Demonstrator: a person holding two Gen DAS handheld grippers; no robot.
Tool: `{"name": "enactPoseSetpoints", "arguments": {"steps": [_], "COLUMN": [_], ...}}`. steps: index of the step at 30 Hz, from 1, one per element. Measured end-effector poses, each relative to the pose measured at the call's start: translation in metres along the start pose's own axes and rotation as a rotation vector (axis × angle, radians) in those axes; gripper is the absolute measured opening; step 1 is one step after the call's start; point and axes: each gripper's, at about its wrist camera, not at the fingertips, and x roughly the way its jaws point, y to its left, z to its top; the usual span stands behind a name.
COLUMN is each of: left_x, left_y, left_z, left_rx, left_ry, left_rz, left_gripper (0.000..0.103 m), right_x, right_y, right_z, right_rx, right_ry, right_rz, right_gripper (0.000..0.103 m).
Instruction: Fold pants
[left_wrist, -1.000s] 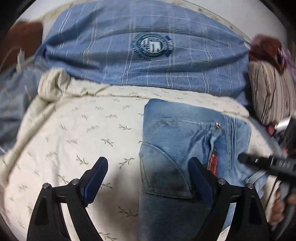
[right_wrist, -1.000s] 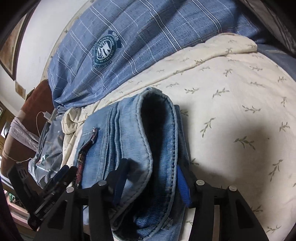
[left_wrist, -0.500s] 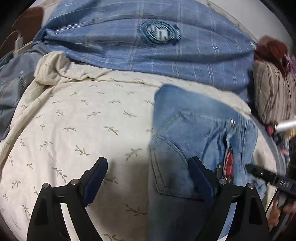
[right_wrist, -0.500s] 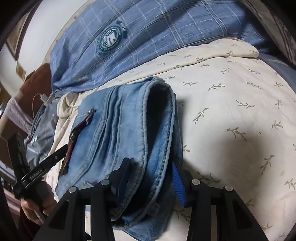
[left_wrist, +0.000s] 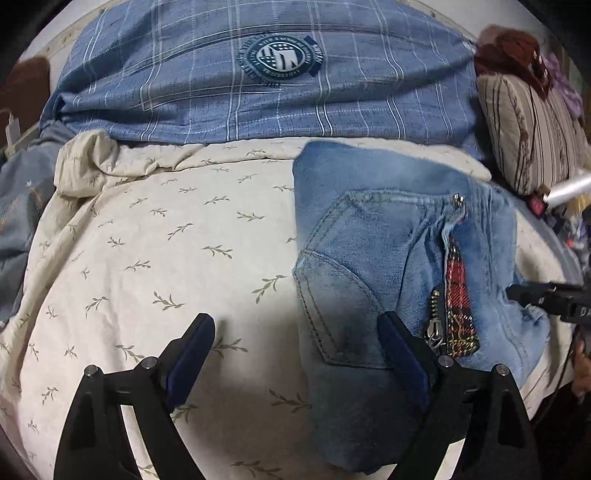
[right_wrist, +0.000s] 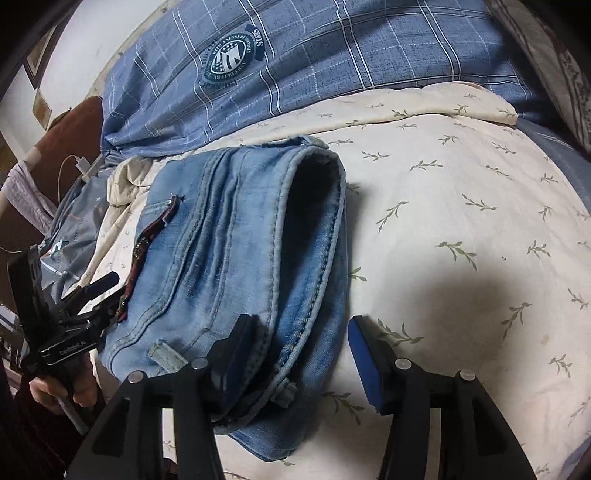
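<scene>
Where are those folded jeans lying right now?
The folded jeans lie on the cream leaf-print bedspread, right of centre in the left wrist view, just below the blue plaid pillow.

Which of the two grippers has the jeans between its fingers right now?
The right gripper, jaws opening, straddles the jeans' thick folded edge; the left gripper spans mostly bare sheet.

"SWISS" on the pillow's crest (right_wrist: 231, 57)
</scene>
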Motion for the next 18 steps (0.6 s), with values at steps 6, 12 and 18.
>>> {"name": "enactPoseSetpoints", "arguments": {"steps": [6, 12, 18], "left_x": [-0.028, -0.032, -0.010], "left_y": [0.003, 0.007, -0.003], "left_z": [0.017, 0.032, 0.061], "left_rx": [-0.025, -0.099, -0.138], "left_ry": [-0.137, -0.184, -0.160], "left_rz": [-0.021, -0.008, 0.033], "left_gripper": [0.090, 0.090, 0.090], "right_x": [-0.026, -0.048, -0.036], "right_y": [-0.004, 0.011, 0.043], "right_z": [0.014, 0.024, 0.037], "right_rx": [0.076, 0.078, 0.043], "right_ry": [-0.127, -0.300, -0.328], "right_rz": [0.022, 0.101, 0.198], "right_gripper": [0.057, 0.058, 0.062]}}
